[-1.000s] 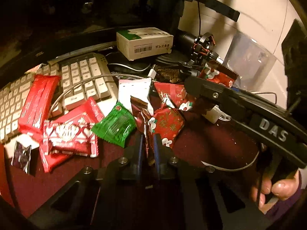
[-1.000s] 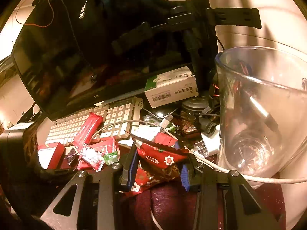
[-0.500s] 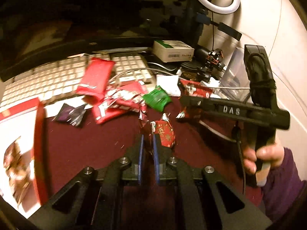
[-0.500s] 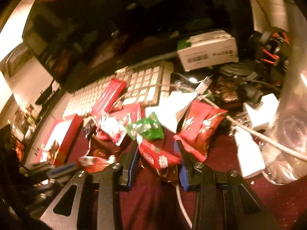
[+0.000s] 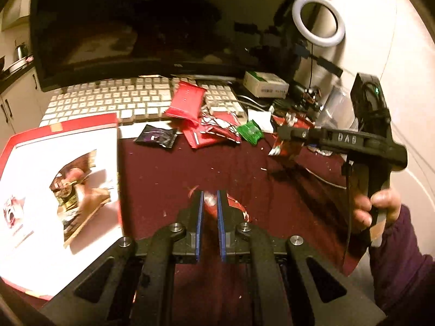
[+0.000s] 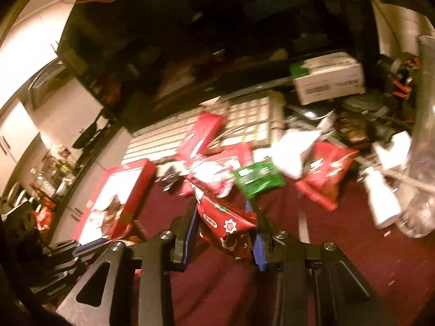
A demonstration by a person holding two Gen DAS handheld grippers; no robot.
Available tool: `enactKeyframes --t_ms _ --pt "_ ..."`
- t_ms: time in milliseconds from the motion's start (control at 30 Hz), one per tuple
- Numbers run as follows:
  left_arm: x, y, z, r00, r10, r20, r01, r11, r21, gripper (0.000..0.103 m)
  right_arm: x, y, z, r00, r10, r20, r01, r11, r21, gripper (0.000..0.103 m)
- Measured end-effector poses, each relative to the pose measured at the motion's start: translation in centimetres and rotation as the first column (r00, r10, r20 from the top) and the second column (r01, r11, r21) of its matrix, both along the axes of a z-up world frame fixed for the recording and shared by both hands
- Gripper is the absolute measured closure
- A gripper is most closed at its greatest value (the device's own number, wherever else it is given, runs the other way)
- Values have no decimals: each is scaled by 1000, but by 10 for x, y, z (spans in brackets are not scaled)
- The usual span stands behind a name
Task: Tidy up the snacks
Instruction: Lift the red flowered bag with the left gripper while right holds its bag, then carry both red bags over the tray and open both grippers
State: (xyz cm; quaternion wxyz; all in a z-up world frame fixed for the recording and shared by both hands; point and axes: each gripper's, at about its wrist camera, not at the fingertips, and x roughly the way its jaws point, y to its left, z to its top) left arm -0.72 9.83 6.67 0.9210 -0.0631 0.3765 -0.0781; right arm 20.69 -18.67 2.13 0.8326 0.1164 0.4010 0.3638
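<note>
red wrapper, l: small snack (image 5: 210,203) pinched tight in left gripper (image 5: 209,203), just right of red box (image 5: 62,174).
r gripper (image 6: 224,217): clamped on star-print packet (image 6: 225,221), nearer than pile.
left: pile (image 5: 214,130) by keyboard (image 5: 108,100), mostly unsorted.

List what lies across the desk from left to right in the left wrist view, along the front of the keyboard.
Red and white box → black packet → green packet → red snack held by the right tool.

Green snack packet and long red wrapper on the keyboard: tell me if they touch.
Apart. The left wrist view shows the green snack packet on the dark red cloth, with other red wrappers between it and the long red wrapper.
</note>
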Motion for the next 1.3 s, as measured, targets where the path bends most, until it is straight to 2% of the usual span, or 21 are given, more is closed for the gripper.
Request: enactKeyframes --t_ms 200,267,367,433,500,600,667,800,900,967,1000,1033,1200,1300 --pt "-17 29 0 999 53 12 -53 998 -21 96 -22 33 1 998 62 -29 -62 998 22 68" --pt "-20 32 -2 1000 22 -6 -22 1000 -19 96 -28 47 3 996 86 -35 -85 996 32 68" --pt "-24 19 -5 1000 -21 -16 22 999 31 93 -36 60 6 996 87 -22 -86 995 41 68" --pt "-21 3 -8 997 -76 -20 77 994 81 83 -40 63 9 998 66 -9 -66 997 46 68" --pt "-12 -10 -14 994 -103 -35 107 983 147 53 -45 62 9 999 52 -6 -51 998 47 68" --pt "1 -21 -17 989 -145 -42 150 968 202 49 -51 53 5 999 33 -19 -32 998 53 68" --pt "11 -32 -22 973 -211 -91 227 944 241 39 -54 45 3 1000 12 -18 -11 999 47 68" --pt "25 -52 -40 942 -288 -172 331 881 338 39 -52 23 -1 999 -32 -40 34 998 61 68" --pt "37 -51 -54 924 -303 -232 368 867 335 39 -50 8 -3 997 -64 -45 67 996 66 68" --pt "40 -47 -57 914 -329 -239 390 875 287 40 -47 3 -5 996 -72 -57 76 994 73 68" --pt "42 -45 -58 913 -327 -243 388 881 271 48 -47 1 -6 995 -76 -61 81 994 75 68" --pt "43 -42 -57 915 -325 -240 382 890 251 52 -47 -1 -6 995 -82 -61 86 993 75 68" --pt "36 -39 -51 942 -283 -182 323 912 254 63 -49 4 -4 996 -79 -51 83 994 68 68" --pt "28 -30 -38 957 -263 -121 283 935 213 63 -53 17 1 998 -59 -32 60 997 52 68"
